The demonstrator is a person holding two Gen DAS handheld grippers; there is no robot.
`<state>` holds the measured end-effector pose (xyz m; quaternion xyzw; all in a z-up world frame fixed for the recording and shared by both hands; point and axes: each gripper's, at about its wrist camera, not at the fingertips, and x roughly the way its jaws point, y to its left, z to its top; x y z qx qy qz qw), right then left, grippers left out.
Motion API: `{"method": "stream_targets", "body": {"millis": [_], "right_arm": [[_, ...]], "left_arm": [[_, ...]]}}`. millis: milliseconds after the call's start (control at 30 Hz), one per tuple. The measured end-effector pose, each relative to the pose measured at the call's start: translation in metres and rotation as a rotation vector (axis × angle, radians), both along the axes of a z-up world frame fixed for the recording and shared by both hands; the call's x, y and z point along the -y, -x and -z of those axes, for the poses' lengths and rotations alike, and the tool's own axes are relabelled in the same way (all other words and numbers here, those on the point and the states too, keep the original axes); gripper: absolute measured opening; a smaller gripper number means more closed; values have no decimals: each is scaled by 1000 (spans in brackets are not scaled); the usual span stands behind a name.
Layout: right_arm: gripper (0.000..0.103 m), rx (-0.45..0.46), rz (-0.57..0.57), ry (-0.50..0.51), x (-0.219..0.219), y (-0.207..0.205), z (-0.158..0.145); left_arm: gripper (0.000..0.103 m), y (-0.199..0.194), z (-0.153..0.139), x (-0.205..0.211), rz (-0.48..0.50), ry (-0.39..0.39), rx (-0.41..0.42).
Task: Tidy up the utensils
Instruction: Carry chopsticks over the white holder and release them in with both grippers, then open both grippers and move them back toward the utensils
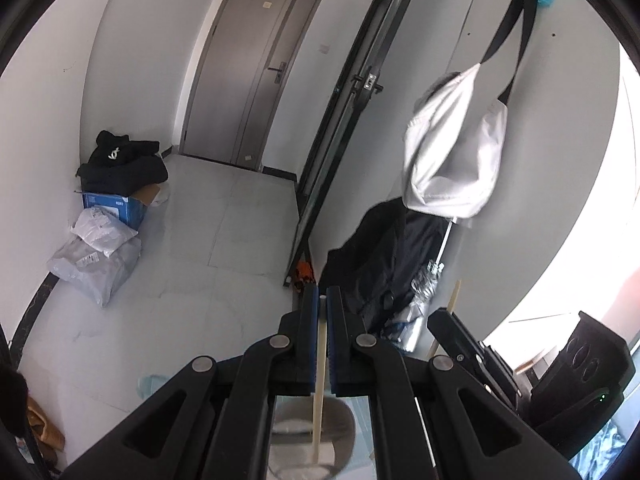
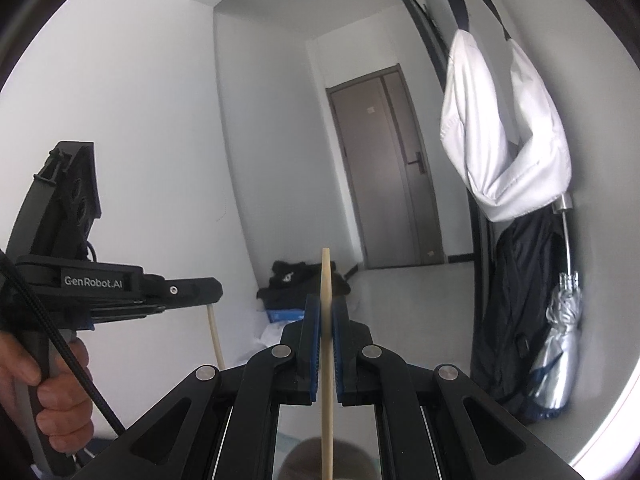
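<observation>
My left gripper (image 1: 322,300) is pinched tight on a pale chopstick (image 1: 320,380), which runs back between my blue pads (image 1: 311,320) toward the camera. My right gripper (image 2: 326,308) pinches a second chopstick (image 2: 327,344), its tip standing up above my fingers. Both point out over a tiled floor (image 1: 224,240) toward a grey door (image 1: 256,68). A white bag (image 2: 504,128) hangs on the wall to the right, with a dark jacket (image 2: 516,292) and a folded umbrella (image 2: 560,344) below it.
</observation>
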<state>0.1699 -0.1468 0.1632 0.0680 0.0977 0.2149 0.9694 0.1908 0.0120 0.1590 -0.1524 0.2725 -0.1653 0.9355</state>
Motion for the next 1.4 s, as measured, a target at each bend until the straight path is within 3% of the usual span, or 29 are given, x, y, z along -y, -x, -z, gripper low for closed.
{"method": "stream_targets", "body": {"millis": [300, 667, 967, 1300, 1400], "right_arm": [[5, -8, 17, -49, 4, -39, 27], [5, 4, 4, -28, -1, -54, 53], [5, 6, -21, 3, -2, -45, 65], [6, -54, -52, 70, -3, -27, 79], [8, -79, -31, 49, 7, -16, 80]], "left_arm": [[0, -35, 28, 2, 11, 44, -36], [1, -44, 37, 17, 37, -20, 21], [1, -38, 56, 27, 66, -79, 3], [1, -33, 74, 31, 114, -84, -82], [6, -31, 79, 32, 132, -83, -129]]}}
